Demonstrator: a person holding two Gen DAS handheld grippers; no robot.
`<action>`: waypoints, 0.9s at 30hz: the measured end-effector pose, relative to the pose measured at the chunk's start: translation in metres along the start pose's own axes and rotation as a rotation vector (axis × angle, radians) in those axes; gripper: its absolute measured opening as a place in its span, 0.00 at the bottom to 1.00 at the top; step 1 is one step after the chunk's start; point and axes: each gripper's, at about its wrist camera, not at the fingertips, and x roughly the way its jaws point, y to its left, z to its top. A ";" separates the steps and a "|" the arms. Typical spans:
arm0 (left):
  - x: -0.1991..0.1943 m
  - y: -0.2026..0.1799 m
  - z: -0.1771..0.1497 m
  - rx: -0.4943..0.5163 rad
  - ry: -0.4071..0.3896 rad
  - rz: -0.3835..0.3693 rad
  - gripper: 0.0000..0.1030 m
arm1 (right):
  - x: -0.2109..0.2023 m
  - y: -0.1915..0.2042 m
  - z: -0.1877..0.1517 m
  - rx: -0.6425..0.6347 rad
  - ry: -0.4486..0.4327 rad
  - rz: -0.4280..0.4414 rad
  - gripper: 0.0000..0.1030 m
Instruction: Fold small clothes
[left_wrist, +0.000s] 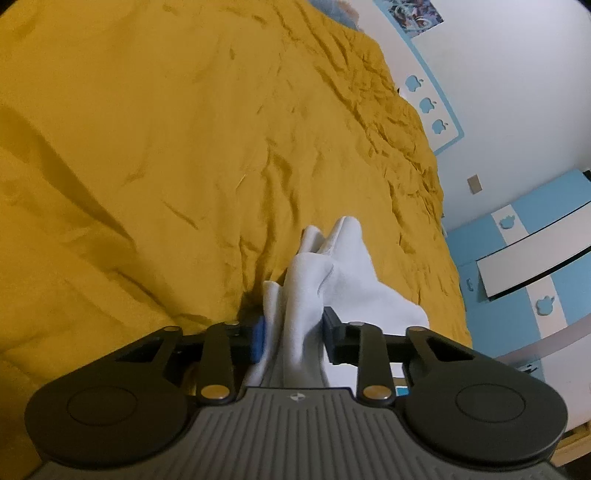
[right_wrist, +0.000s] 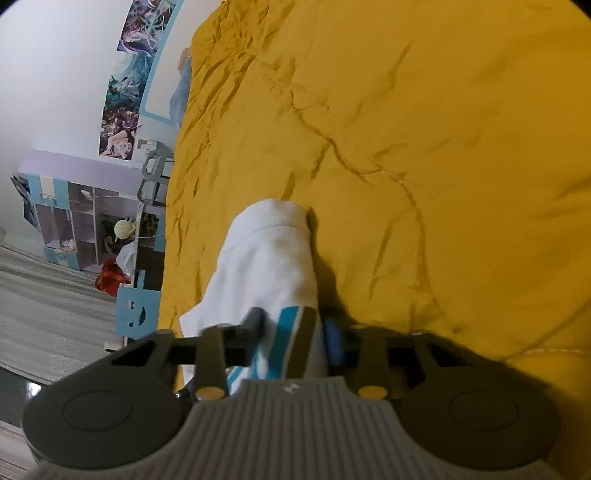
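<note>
A small white garment (left_wrist: 325, 280) hangs bunched over a mustard-yellow bedspread (left_wrist: 166, 147). My left gripper (left_wrist: 293, 332) is shut on one end of it, the cloth pinched between its jaws. In the right wrist view the same white garment (right_wrist: 269, 254), with teal and grey stripes near its edge, droops forward over the bedspread (right_wrist: 424, 129). My right gripper (right_wrist: 293, 334) is shut on the striped end. Both grippers hold the garment lifted off the bed.
The bedspread is wrinkled, most of all toward its edges. A white wall with blue trim (left_wrist: 436, 110) and a blue and white cabinet (left_wrist: 535, 258) lie right of the bed. A shelf unit with toys (right_wrist: 92, 229), posters (right_wrist: 125, 81) and a grey floor (right_wrist: 44, 306) lie left of it.
</note>
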 end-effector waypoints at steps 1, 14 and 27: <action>-0.003 -0.006 -0.001 0.017 -0.010 0.009 0.29 | 0.000 0.004 0.000 -0.013 -0.002 -0.003 0.14; -0.098 -0.092 -0.039 0.247 -0.229 0.034 0.18 | -0.085 0.125 -0.047 -0.406 -0.145 0.056 0.07; -0.220 -0.163 -0.109 0.292 -0.394 -0.132 0.18 | -0.256 0.185 -0.133 -0.593 -0.295 0.206 0.06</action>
